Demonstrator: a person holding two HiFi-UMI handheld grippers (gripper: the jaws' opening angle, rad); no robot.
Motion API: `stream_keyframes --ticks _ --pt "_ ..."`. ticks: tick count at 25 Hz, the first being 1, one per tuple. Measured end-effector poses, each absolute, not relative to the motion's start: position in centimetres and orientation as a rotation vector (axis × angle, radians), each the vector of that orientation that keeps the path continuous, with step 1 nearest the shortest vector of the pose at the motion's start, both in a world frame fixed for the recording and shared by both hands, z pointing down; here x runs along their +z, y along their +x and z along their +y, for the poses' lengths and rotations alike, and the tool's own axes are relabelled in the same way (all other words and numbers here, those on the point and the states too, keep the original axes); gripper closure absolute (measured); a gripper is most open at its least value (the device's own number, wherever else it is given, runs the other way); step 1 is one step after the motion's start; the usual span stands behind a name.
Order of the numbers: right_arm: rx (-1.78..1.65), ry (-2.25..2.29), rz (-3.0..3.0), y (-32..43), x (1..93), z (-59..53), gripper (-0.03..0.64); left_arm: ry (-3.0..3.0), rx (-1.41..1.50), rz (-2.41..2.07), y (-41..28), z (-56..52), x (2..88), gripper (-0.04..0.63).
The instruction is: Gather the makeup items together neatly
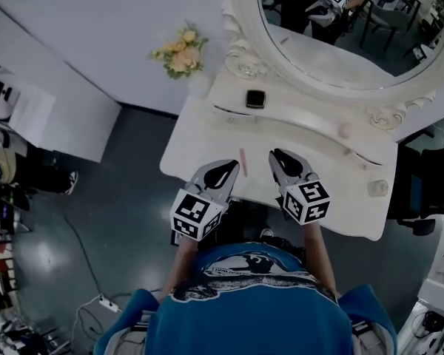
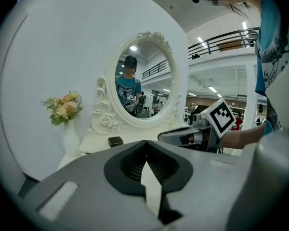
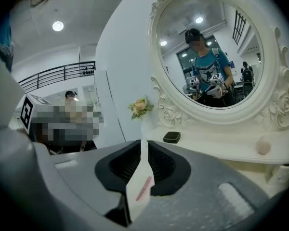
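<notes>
Two grippers hover over the white vanity table (image 1: 200, 154). The left gripper (image 1: 231, 163) is pinched closed and empty, the right gripper (image 1: 275, 154) is cracked slightly and grips nothing. A slim pink makeup stick (image 1: 243, 158) lies at its 9 o'clock, with a black square compact (image 1: 255, 98) at 12.

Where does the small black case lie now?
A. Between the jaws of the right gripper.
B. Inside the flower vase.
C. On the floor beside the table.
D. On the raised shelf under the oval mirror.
D: the head view shows the black case resting on the raised shelf just below the mirror.
</notes>
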State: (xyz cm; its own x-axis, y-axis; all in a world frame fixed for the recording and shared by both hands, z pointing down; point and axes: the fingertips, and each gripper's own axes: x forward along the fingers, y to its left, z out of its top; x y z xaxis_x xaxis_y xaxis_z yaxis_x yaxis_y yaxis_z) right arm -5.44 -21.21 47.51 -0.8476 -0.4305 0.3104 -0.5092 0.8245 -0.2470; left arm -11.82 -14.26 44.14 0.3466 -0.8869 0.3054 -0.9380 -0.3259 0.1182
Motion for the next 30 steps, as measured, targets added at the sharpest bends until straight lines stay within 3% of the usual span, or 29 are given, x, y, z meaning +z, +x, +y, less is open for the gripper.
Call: stream_keyframes --ticks 12,19,27,30 --pt "0.206 0.769 -2.556 -13.1 51.0 -32.3 0.375 2.414 0.284 -1.540 -17.5 -18.0 44.4 0.580" --pt "0.301 0.894 -2.343 -16.5 56.6 -37.8 0.272 2.424 0.303 -1.513 -20.1 -18.8 44.8 0.580" --pt "0.429 1.040 -2.234 -17.1 60.1 -39.5 0.252 2.392 0.315 -1.512 -22.7 -18.6 45.9 0.580" --pt "0.475 1.088 -2.245 -16.8 59.9 -39.6 0.292 2.385 0.312 -1.516 -23.5 -18.7 46.3 0.580"
